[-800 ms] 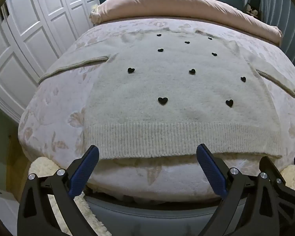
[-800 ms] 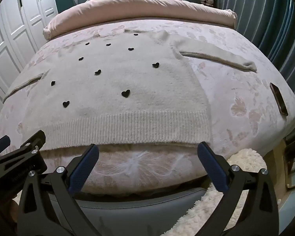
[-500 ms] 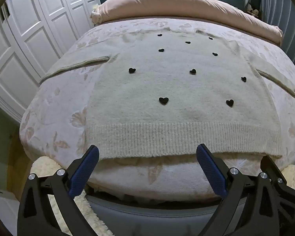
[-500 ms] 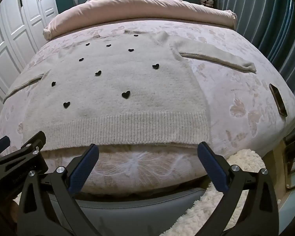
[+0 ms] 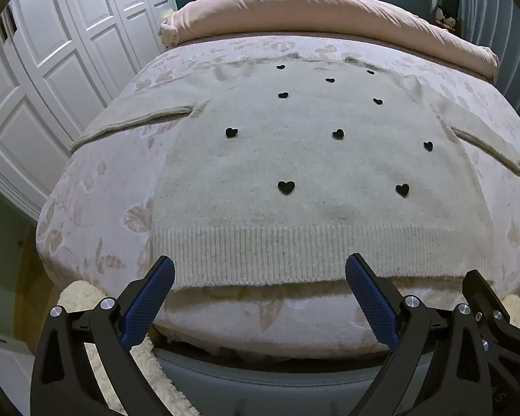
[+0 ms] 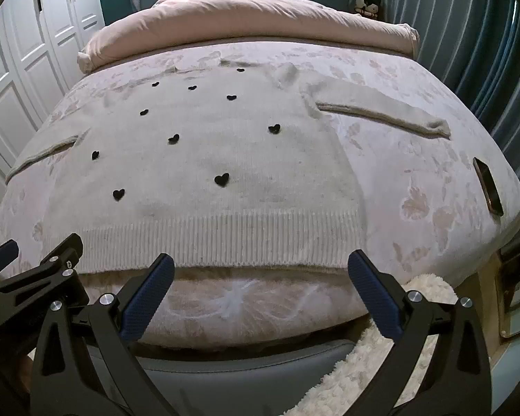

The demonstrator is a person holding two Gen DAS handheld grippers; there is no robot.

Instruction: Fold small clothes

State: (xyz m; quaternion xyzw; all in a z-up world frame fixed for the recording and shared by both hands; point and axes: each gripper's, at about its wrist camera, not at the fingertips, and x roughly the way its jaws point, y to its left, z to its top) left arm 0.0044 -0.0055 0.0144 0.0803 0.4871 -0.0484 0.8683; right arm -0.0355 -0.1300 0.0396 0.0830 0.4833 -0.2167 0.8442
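Note:
A cream knitted sweater (image 5: 312,159) with small black hearts lies flat on the bed, sleeves spread to both sides, ribbed hem toward me. It also shows in the right wrist view (image 6: 204,159). My left gripper (image 5: 260,270) is open and empty, just short of the hem over the bed's front edge. My right gripper (image 6: 260,267) is open and empty, also just short of the hem, nearer the sweater's right side. The right gripper's body (image 5: 495,312) shows at the lower right of the left wrist view.
The bed (image 5: 97,190) has a pale floral cover. A pink duvet (image 5: 312,10) is bunched at the headboard. A dark phone (image 6: 488,187) lies near the bed's right edge. White wardrobe doors (image 5: 34,79) stand at left, a fluffy rug (image 6: 381,357) lies below.
Both grippers have moved slightly forward toward the sweater's hem. Both remain open. The sweater has not moved.

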